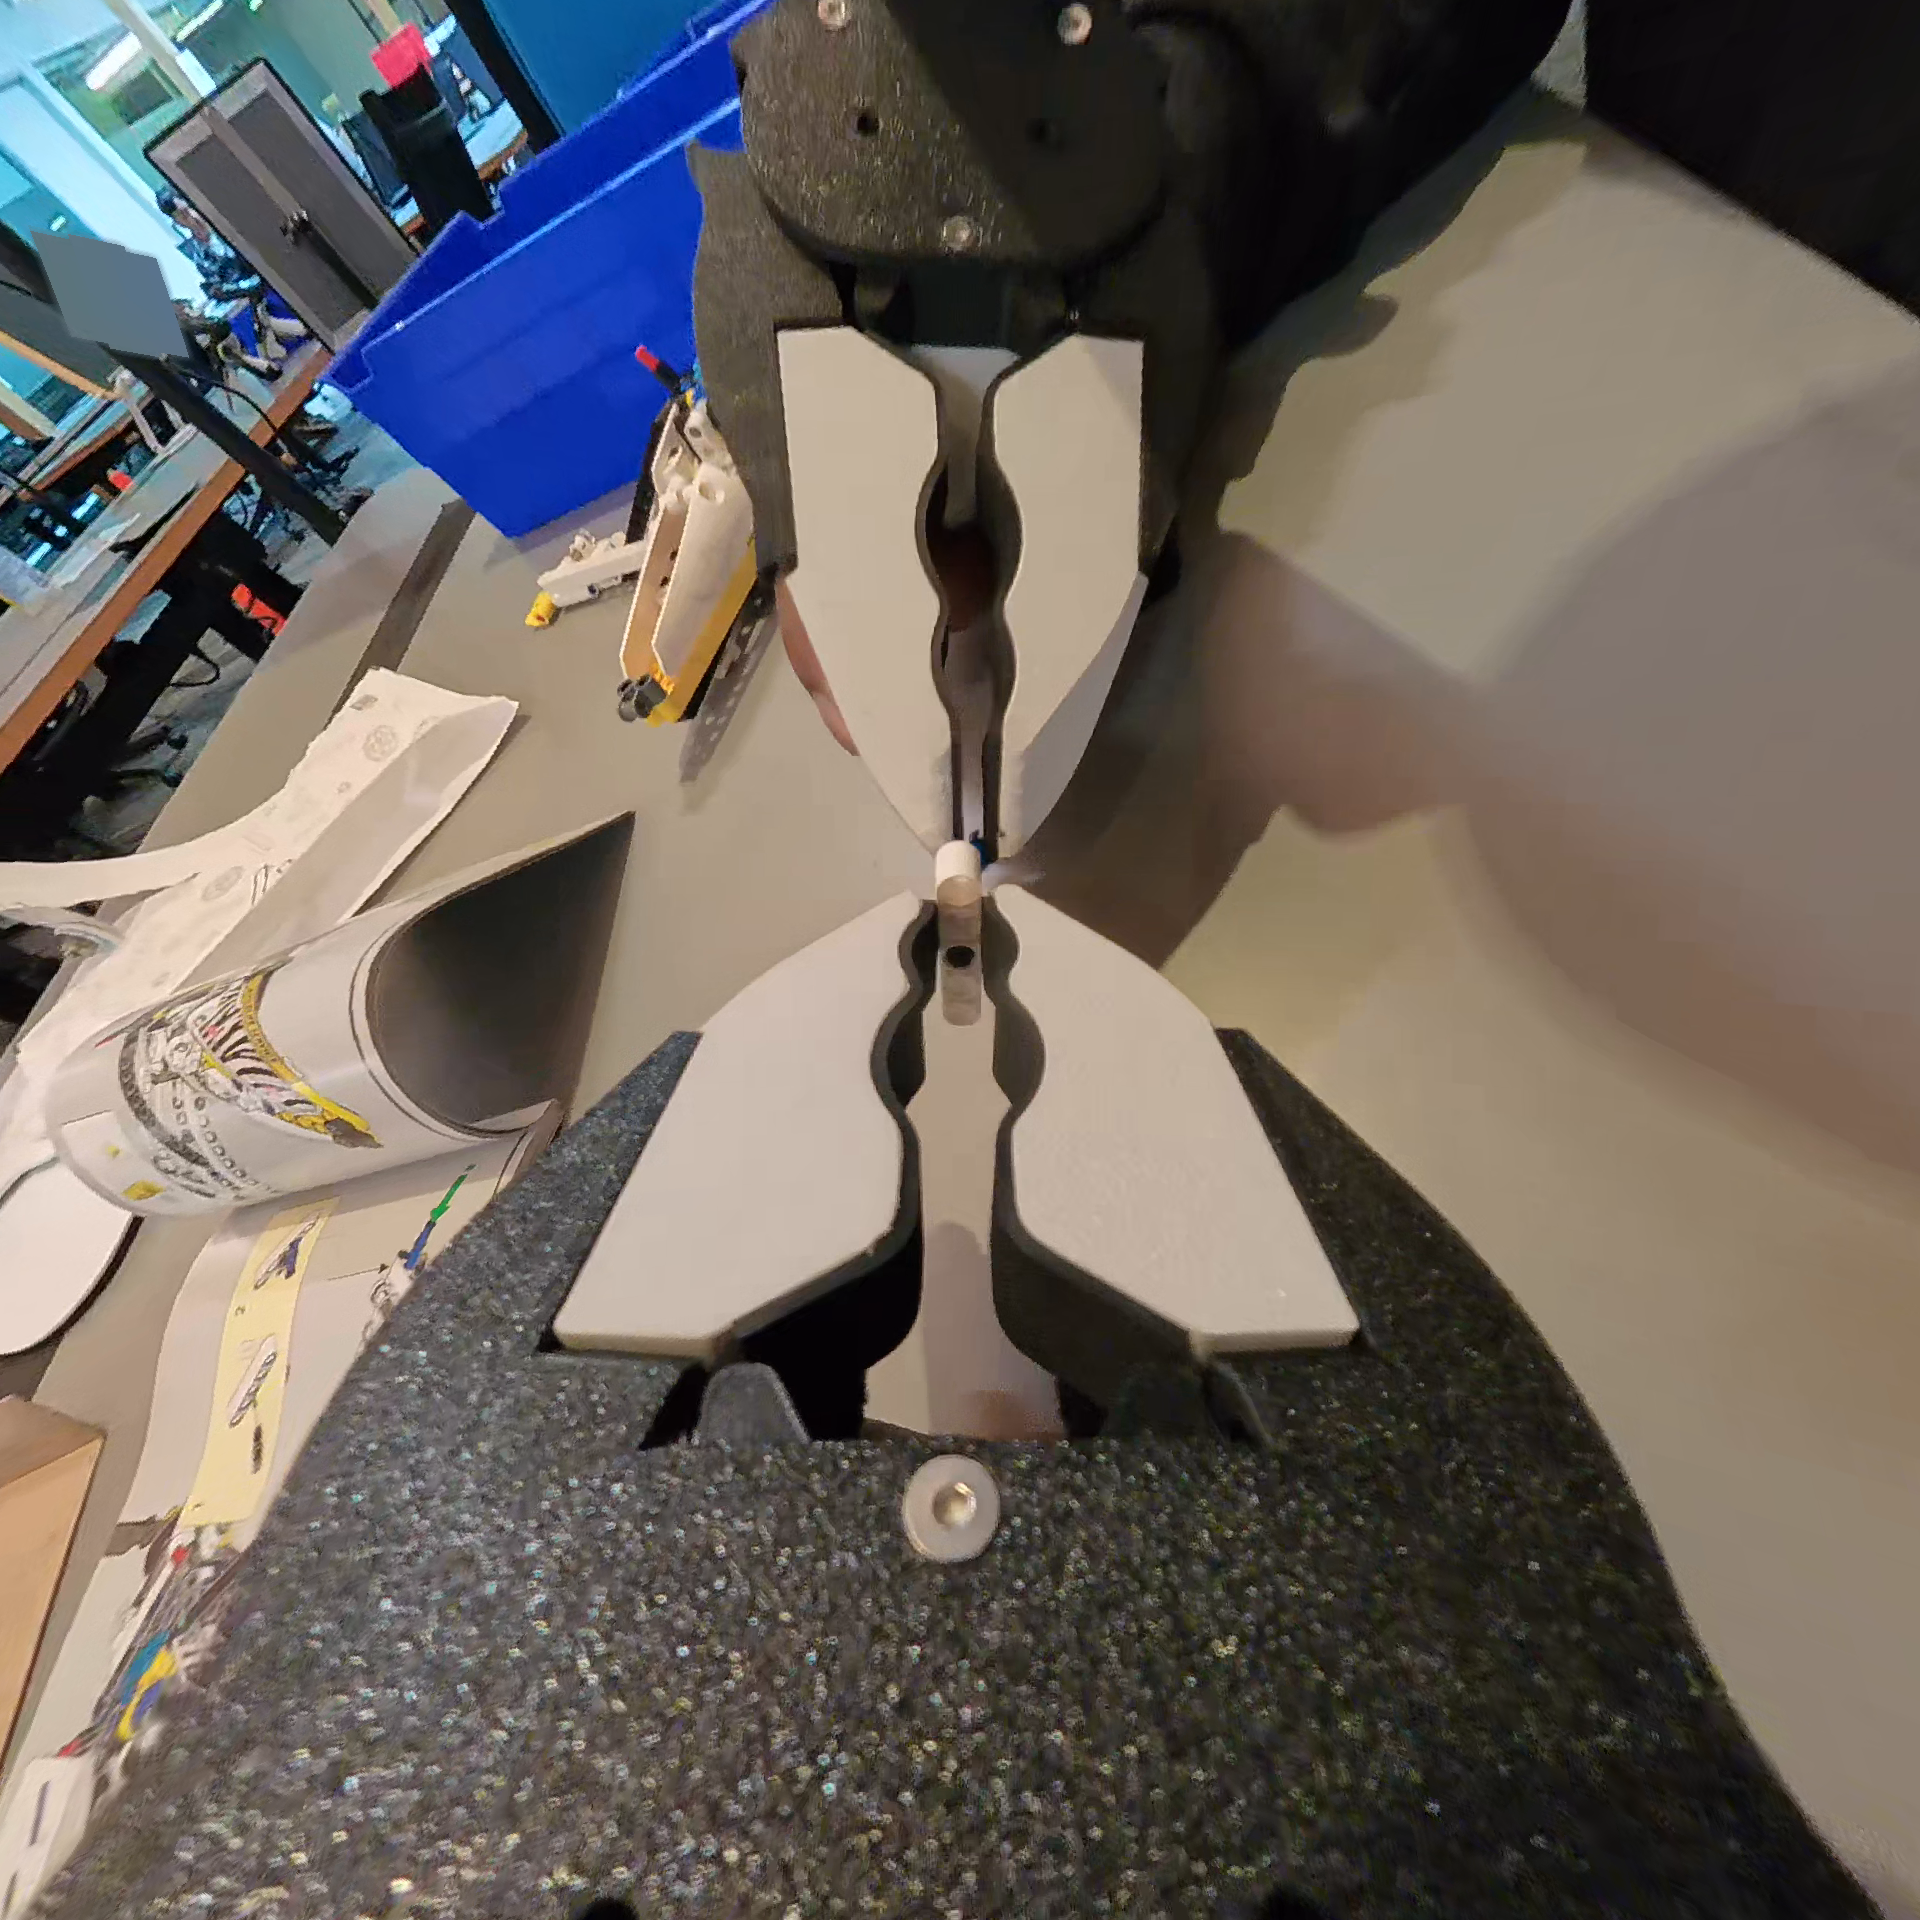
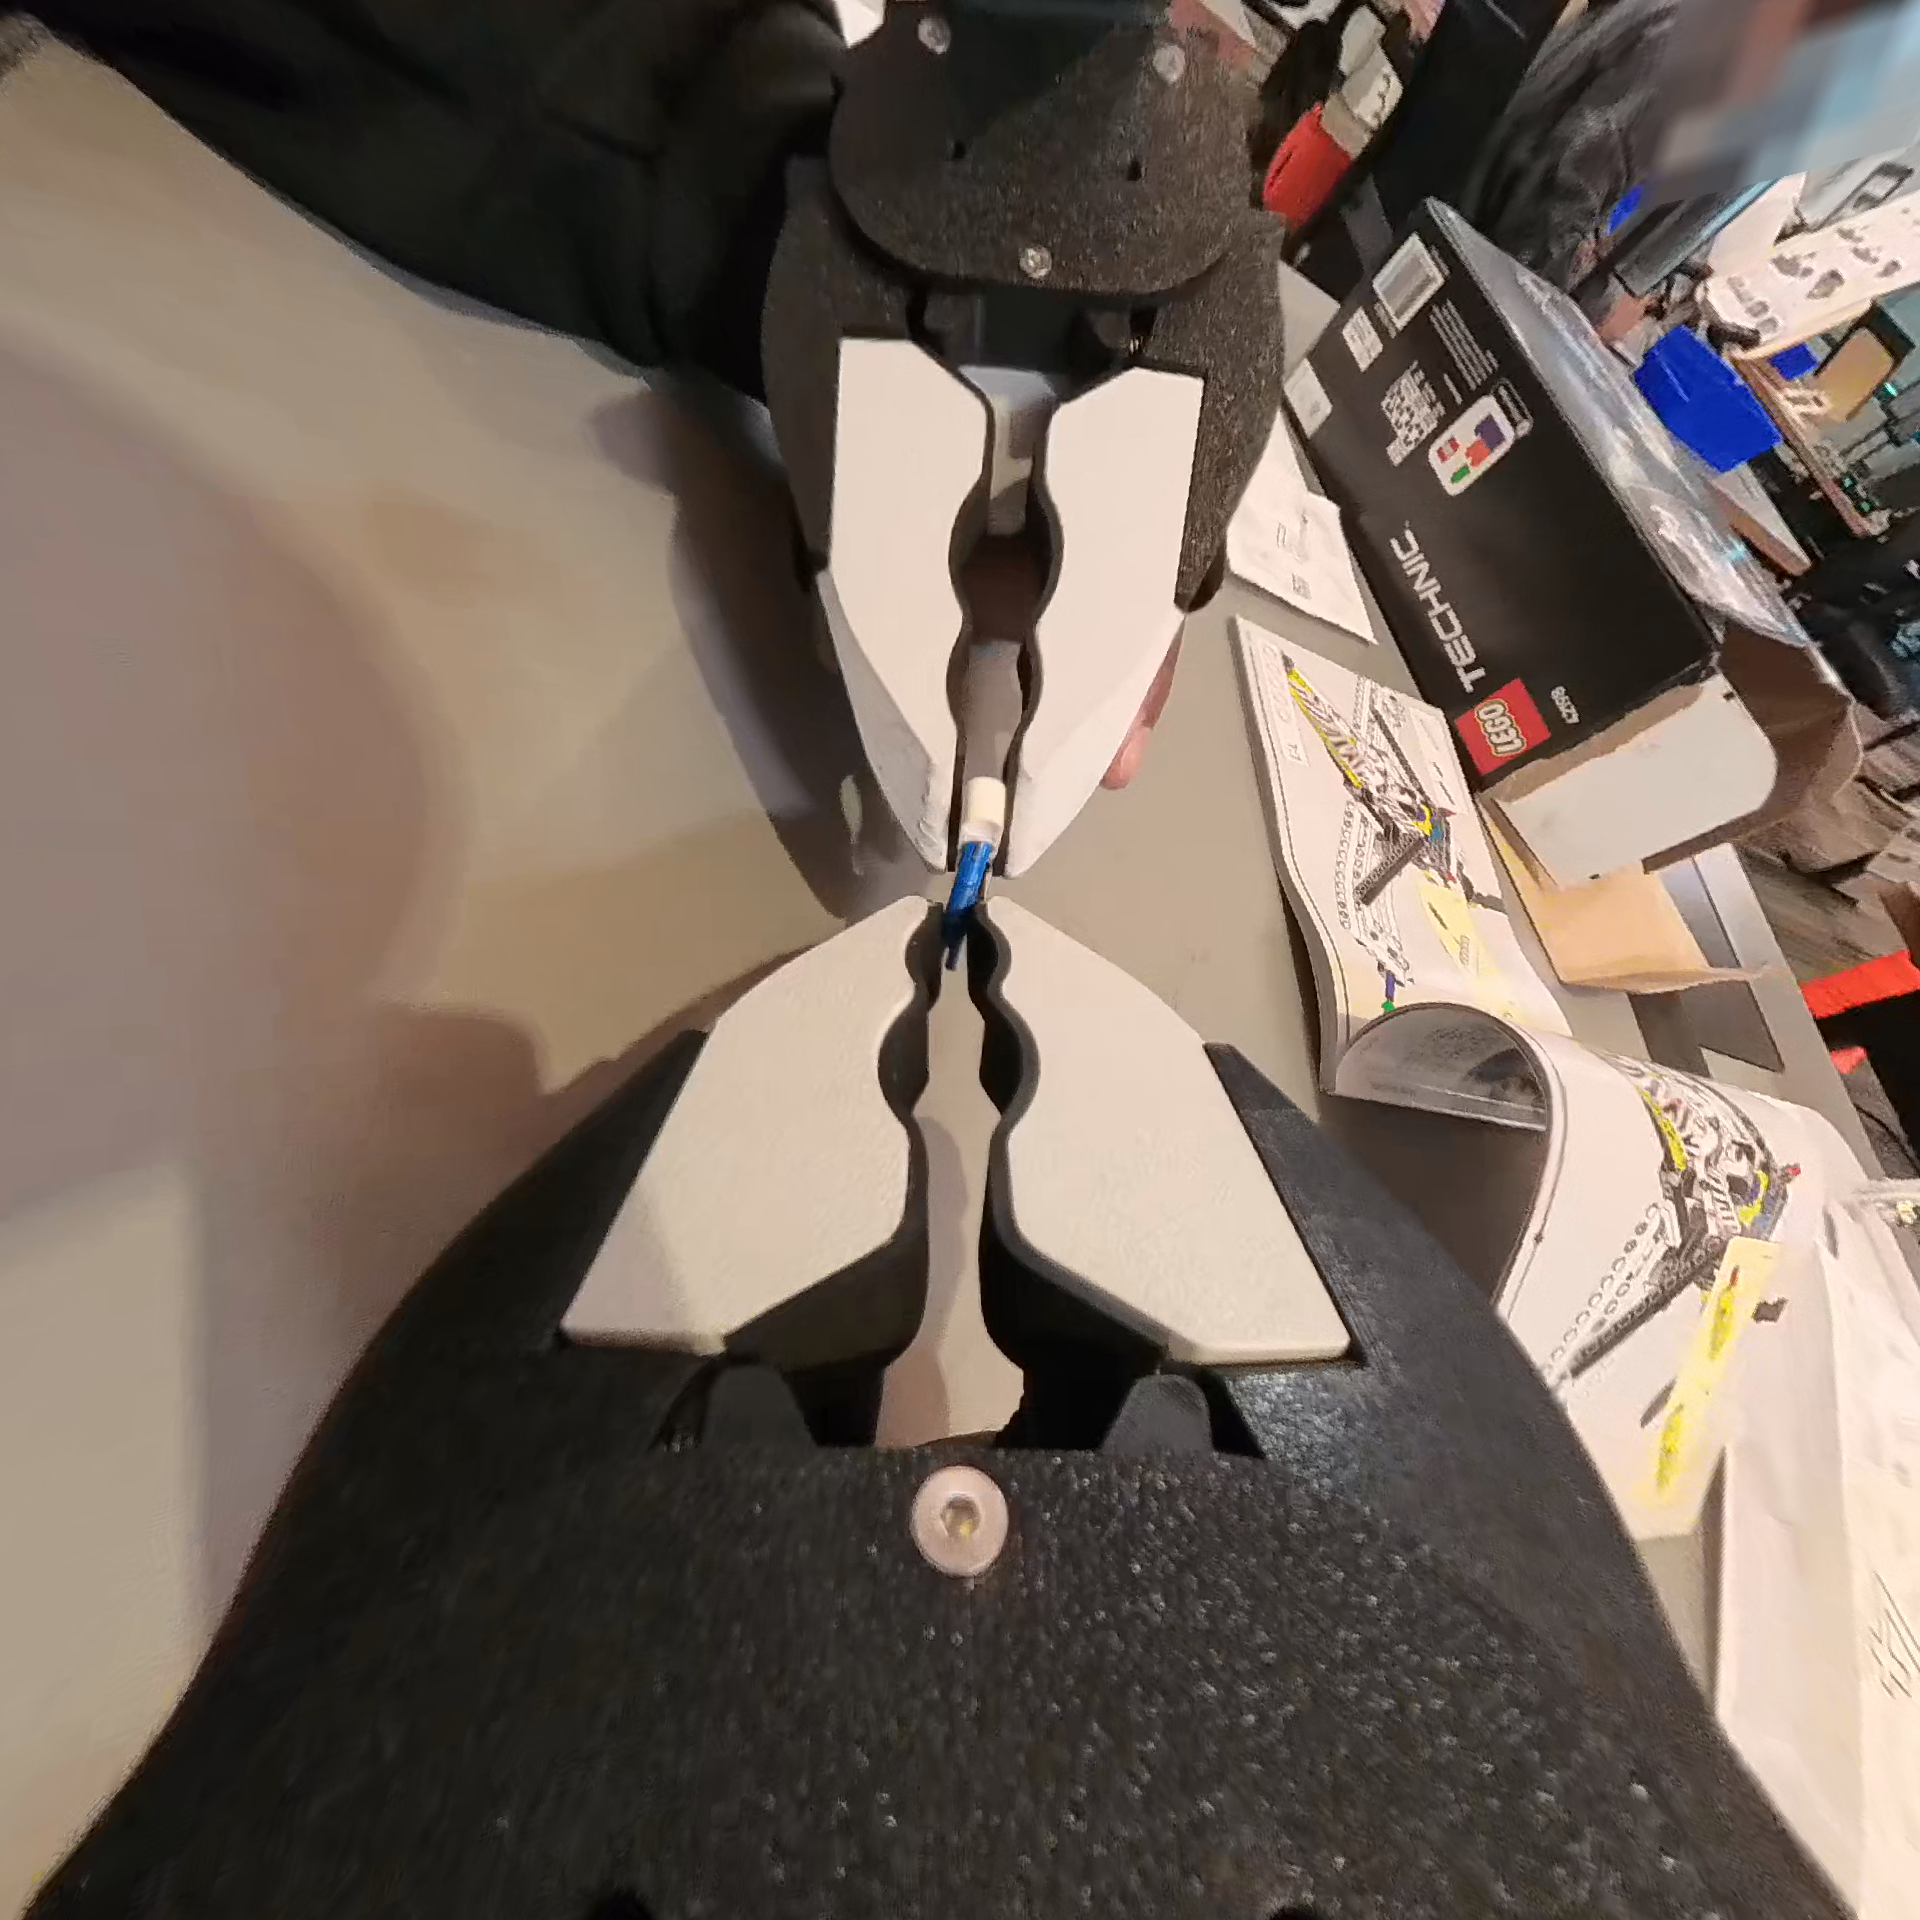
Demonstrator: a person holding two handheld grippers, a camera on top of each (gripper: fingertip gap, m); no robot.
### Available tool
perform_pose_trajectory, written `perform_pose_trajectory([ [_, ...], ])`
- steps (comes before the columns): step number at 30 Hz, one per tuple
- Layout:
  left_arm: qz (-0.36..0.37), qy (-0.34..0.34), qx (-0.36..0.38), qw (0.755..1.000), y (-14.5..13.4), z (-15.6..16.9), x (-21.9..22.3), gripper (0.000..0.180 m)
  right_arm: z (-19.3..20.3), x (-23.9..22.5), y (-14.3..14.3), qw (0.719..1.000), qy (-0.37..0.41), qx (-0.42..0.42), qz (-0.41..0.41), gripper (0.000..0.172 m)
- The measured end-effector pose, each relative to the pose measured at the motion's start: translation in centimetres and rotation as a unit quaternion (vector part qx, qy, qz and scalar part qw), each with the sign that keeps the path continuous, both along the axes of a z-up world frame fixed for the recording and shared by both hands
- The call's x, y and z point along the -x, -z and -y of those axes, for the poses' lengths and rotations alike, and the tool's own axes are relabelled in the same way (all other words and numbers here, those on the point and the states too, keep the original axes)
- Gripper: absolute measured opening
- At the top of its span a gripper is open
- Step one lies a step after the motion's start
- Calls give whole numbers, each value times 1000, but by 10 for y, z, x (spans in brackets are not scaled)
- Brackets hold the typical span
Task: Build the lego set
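My two grippers meet tip to tip above a grey table [image 1: 727, 831]. In the left wrist view, my left gripper [image 1: 958, 914] is shut on a small pale grey-white brick piece [image 1: 958, 961] with a round hole; its white round end [image 1: 956, 862] sticks out past the fingertips. My right gripper [image 1: 977, 826] faces it from above. In the right wrist view, my right gripper [image 2: 961, 920] is shut on a small blue pin [image 2: 964, 899]. The pin's far end meets the white piece [image 2: 982, 805] held in my left gripper [image 2: 977, 857].
A blue bin [image 1: 540, 343] and a part-built yellow and white model [image 1: 686, 582] stand at the back left. A curled instruction booklet [image 1: 312, 1060] lies left; it also shows in the right wrist view [image 2: 1382, 862]. A black box [image 2: 1507, 499] and cardboard [image 2: 1621, 935] lie right. A blurred arm [image 1: 1558, 727] is close. The grippers are tip to tip, or close to it.
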State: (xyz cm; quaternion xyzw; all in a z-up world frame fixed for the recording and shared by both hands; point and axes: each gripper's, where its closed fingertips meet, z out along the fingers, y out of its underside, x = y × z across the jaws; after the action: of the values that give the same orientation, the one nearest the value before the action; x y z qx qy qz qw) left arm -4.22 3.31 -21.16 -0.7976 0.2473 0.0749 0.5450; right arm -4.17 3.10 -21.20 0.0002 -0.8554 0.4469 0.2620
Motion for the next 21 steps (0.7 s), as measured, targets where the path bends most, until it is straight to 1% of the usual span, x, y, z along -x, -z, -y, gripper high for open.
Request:
perform_pose_trajectory([
  [4, 1, 7, -2, 1000, -1, 0, -3, 7, 1, -3, -2, 1000, -11, 1, 0, 4],
  [8, -9, 5, 14, 1000, 3, 0, -3, 7, 0, -4, 1, 1000, -11, -5, 7, 4],
  [13, -47, -12, 41, 998, 8, -1, 0, 7, -2, -2, 5, 1000, -2, -19, 15, 4],
  [21, -63, -15, 83, 994, 22, 1, 1, 7, -1, -4, 15, 998, -7, -64, -13, 3],
])
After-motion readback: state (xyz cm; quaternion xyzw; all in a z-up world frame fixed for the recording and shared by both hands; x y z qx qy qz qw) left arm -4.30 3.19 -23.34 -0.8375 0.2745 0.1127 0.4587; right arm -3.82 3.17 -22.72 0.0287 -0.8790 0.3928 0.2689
